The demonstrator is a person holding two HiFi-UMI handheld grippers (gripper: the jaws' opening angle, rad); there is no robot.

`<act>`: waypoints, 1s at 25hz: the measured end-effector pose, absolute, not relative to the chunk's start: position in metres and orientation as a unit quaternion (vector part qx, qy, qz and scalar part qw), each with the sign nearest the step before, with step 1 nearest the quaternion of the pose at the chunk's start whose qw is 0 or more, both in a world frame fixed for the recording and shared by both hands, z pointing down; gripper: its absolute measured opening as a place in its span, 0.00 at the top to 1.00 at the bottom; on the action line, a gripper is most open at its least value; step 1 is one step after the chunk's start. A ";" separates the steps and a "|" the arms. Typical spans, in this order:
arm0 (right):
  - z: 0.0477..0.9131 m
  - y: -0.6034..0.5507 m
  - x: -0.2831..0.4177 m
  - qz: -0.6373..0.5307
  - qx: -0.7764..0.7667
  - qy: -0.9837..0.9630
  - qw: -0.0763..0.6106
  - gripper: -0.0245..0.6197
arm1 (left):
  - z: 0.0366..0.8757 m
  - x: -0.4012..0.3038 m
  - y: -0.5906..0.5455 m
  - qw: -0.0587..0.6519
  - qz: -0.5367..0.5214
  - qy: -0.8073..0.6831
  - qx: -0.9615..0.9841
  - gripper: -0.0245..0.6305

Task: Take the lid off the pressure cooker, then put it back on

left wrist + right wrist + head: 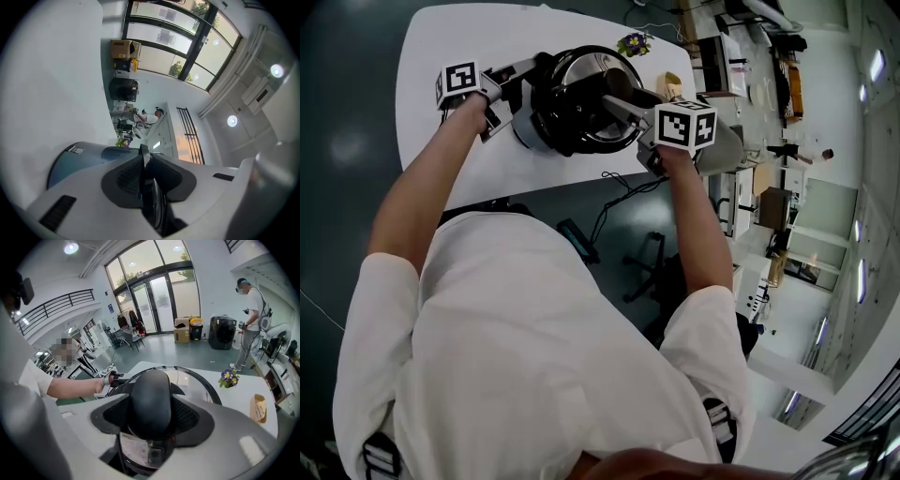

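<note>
The pressure cooker (pixel 546 117), black and steel, stands on the white table (pixel 441 47). Its glass lid (pixel 591 80) lies over the pot's mouth; whether it is fully seated I cannot tell. My left gripper (pixel 520 89) is at the pot's left side, shut on the thin dark side handle (pixel 142 159), with the blue-grey pot wall (pixel 75 161) beside it. My right gripper (pixel 623 101) reaches in from the right, tilted down. Its jaws stand wide, and both pads press on the broad black lid handle (pixel 150 397). The lid's rim (pixel 206 383) arcs behind the handle.
A small pot of purple flowers (pixel 633 43) and a brown paper bag (pixel 672 86) sit at the table's far edge, just beyond the cooker. A cable (pixel 619 187) and a chair base lie on the floor by the near edge. A person (pixel 251 319) stands in the room beyond.
</note>
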State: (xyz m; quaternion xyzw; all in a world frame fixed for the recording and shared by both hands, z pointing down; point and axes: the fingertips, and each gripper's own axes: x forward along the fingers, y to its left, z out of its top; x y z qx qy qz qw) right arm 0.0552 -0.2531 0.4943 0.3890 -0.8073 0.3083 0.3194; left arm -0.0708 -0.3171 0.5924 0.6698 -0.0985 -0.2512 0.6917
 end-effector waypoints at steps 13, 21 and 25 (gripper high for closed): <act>0.521 -0.249 0.053 0.286 0.363 -0.813 0.355 0.53 | 0.600 -0.071 -0.318 0.693 -0.251 -0.098 0.668 0.86; 0.524 -0.254 0.053 0.292 0.349 -0.812 0.366 0.53 | 0.592 -0.073 -0.318 0.691 -0.257 -0.094 0.669 0.86; 0.526 -0.254 0.051 0.280 0.333 -0.817 0.379 0.52 | 0.587 -0.071 -0.315 0.692 -0.258 -0.091 0.668 0.86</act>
